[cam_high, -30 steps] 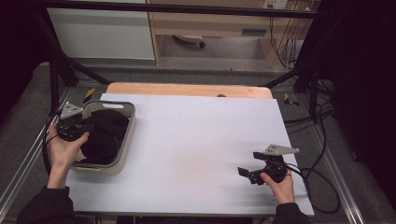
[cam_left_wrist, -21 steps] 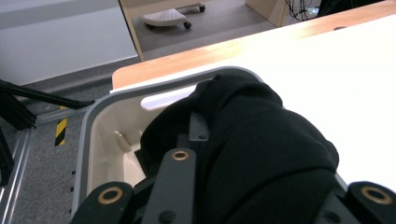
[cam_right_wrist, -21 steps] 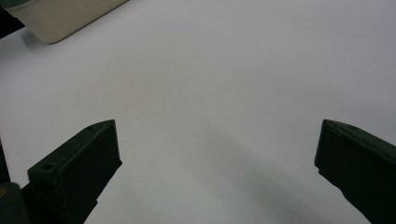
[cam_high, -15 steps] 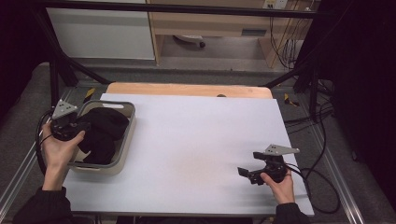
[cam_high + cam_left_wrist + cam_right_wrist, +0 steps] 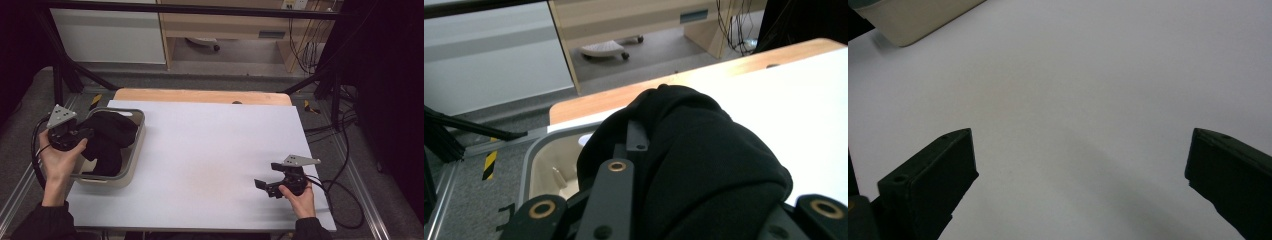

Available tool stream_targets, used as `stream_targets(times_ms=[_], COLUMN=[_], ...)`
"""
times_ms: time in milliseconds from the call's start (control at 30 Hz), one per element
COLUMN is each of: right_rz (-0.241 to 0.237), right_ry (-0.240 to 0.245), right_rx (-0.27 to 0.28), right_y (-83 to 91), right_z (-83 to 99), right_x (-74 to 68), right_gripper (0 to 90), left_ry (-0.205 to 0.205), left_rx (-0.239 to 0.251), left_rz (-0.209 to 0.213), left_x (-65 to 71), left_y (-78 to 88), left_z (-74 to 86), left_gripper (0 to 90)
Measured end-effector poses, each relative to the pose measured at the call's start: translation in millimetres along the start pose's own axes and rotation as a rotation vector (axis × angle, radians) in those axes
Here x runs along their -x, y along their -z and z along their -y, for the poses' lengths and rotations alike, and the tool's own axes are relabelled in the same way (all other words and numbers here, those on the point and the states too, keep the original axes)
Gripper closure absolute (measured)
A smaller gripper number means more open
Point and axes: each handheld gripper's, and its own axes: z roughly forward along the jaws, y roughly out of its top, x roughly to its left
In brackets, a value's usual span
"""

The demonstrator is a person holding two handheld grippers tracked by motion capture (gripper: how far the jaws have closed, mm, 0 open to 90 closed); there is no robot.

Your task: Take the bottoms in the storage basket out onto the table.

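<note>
A black cloth bulges out of a grey bin at the table's left edge. My left gripper is shut on one end of it, held just above the bin's left side. In the left gripper view the cloth drapes over the jaws and hides their tips, with the bin's pale inside below. Near the front right of the white table, my right gripper rests low and open. Bare white surface lies between its jaws.
A wooden strip runs along the table's far edge. Black frame posts and floor cables flank the table. A pale bin corner shows far off in the right gripper view.
My left hand has drifted left and risen a little, drawing the black cloth up and bunching it toward the bin's left side. The right gripper has stayed put.
</note>
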Motion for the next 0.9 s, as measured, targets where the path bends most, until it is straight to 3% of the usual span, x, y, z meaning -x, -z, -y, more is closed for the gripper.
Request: stream_targets(times_ms=[900], right_rz=[-0.002], right_ry=[0.0], right_rx=[-0.002], right_y=[-0.2], right_z=[0.2], right_x=[-0.1], right_gripper=[0.6], left_ry=[0.025], left_rx=[0.117], left_rz=[-0.007], left_x=[4.3], left_y=[17.2], left_z=[-9.2], left_gripper=[78.9])
